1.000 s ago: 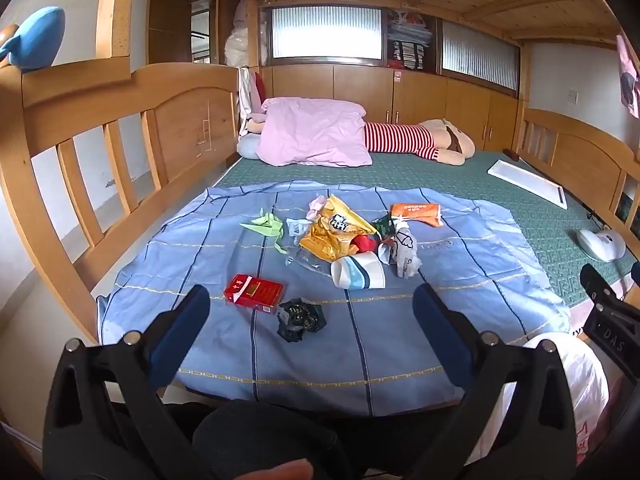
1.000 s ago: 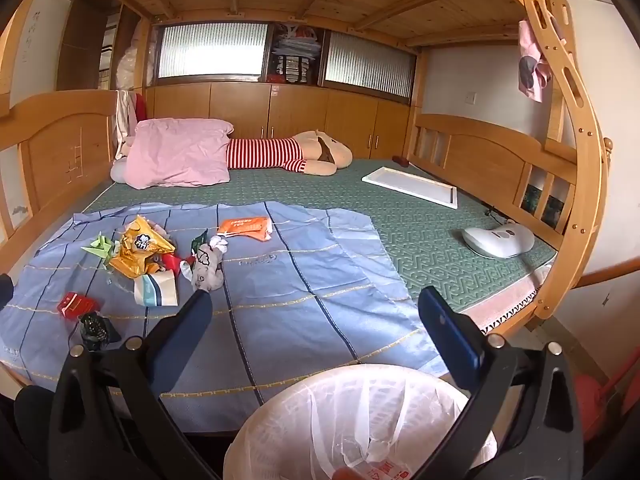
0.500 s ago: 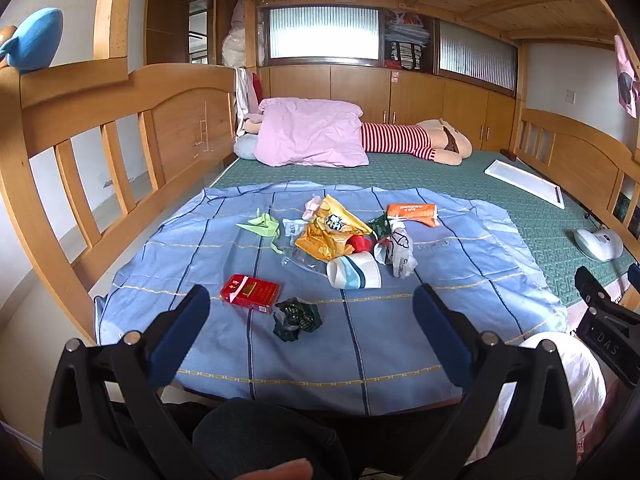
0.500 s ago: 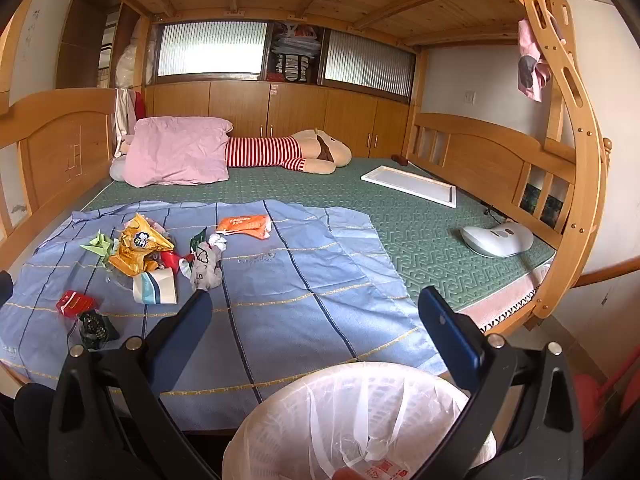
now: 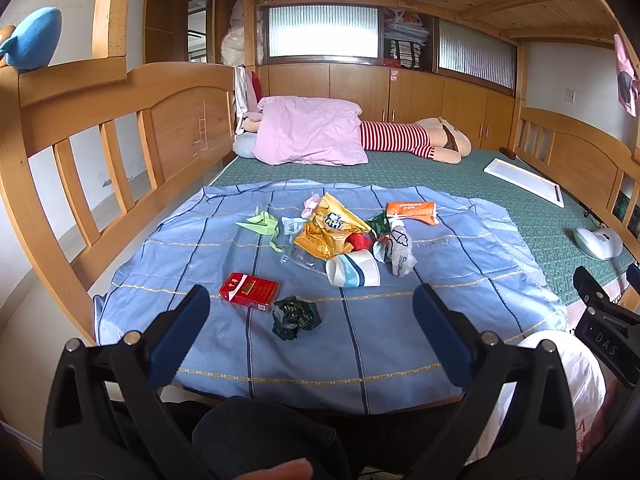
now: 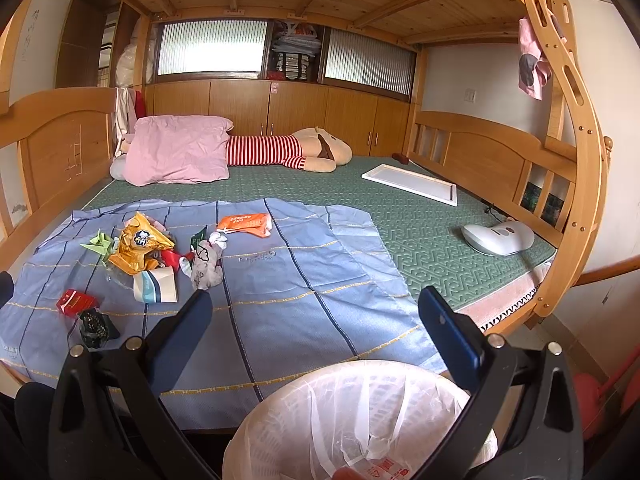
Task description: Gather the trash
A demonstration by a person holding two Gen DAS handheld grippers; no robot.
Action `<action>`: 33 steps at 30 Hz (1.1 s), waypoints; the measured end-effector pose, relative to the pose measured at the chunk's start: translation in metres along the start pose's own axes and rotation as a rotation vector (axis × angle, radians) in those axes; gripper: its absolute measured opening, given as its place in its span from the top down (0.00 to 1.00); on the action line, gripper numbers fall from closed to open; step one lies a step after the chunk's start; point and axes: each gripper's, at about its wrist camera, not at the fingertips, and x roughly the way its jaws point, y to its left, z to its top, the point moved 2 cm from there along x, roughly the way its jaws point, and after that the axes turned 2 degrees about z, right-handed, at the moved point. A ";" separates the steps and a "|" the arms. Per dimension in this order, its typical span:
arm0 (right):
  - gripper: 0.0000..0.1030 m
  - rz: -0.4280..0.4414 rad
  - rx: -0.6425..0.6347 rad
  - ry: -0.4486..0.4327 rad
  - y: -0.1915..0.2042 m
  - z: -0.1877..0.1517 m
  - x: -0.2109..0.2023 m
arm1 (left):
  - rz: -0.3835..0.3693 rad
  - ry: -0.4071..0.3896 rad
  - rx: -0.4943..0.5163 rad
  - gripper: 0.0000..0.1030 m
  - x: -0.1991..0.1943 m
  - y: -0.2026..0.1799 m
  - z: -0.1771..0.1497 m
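On the blue sheet [image 5: 360, 340] a red cigarette pack [image 5: 249, 291] lay at the left, touching a crumpled dark wrapper [image 5: 296, 317]. Further in lay a green paper scrap [image 5: 259, 223], a yellow snack bag [image 5: 328, 230], a paper cup [image 5: 353, 273] on its side and an orange packet [image 5: 412, 211]. The left gripper [image 5: 311, 304] hung wide open, holding nothing. At the right the right gripper [image 6: 315, 312] was equally spread and empty above the lined trash bin [image 6: 360, 420].
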 end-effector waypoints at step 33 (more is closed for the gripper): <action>0.02 0.006 -0.002 0.013 0.003 -0.009 0.004 | 0.002 0.017 0.000 0.02 0.004 0.001 -0.008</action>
